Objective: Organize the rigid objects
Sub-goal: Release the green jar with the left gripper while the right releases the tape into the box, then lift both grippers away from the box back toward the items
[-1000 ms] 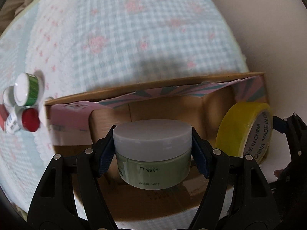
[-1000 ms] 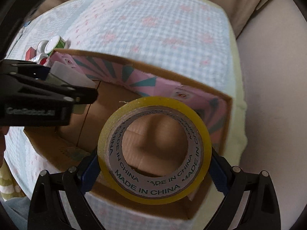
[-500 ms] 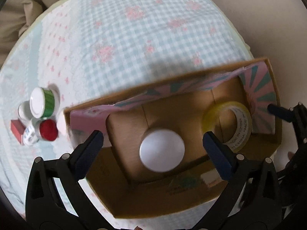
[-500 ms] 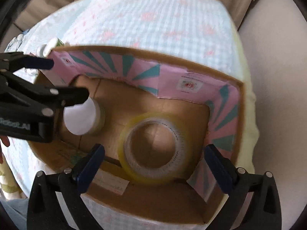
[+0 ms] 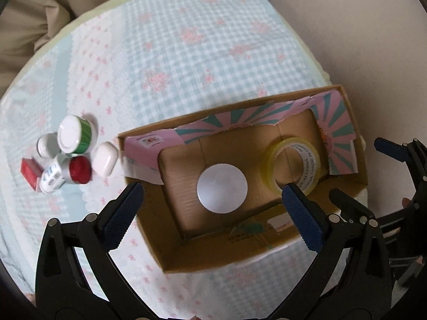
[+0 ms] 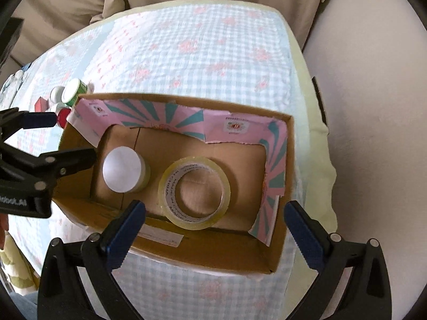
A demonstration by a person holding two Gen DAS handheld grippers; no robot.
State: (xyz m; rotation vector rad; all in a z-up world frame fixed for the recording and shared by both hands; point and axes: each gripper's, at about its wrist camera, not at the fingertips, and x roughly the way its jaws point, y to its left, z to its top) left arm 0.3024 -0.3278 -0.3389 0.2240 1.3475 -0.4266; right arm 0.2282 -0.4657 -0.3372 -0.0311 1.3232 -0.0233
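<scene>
An open cardboard box [image 5: 213,256] [image 6: 283,138] with pink and teal flaps stands on the checked tablecloth. Inside it a white-lidded jar [image 5: 222,188] [image 6: 122,170] stands upright, and a yellow tape roll [image 5: 293,166] [image 6: 194,192] lies flat to its right. My left gripper [image 5: 213,214] hangs open above the jar, holding nothing. My right gripper [image 6: 214,229] hangs open above the tape roll, also holding nothing. The left gripper [image 6: 50,136] shows at the left edge of the right wrist view, above the box's left end.
Left of the box sits a cluster of small items: a green-striped jar [image 5: 75,134] [image 6: 75,90], a red-lidded jar [image 5: 79,170], a white case [image 5: 105,159], a red block [image 5: 30,172] and small white bottles [image 5: 48,146]. Beige curtains hang beyond the table.
Both grippers let go of the jar and the tape roll, which now rest on the box floor. Both grippers opened wide and rose above the box.
</scene>
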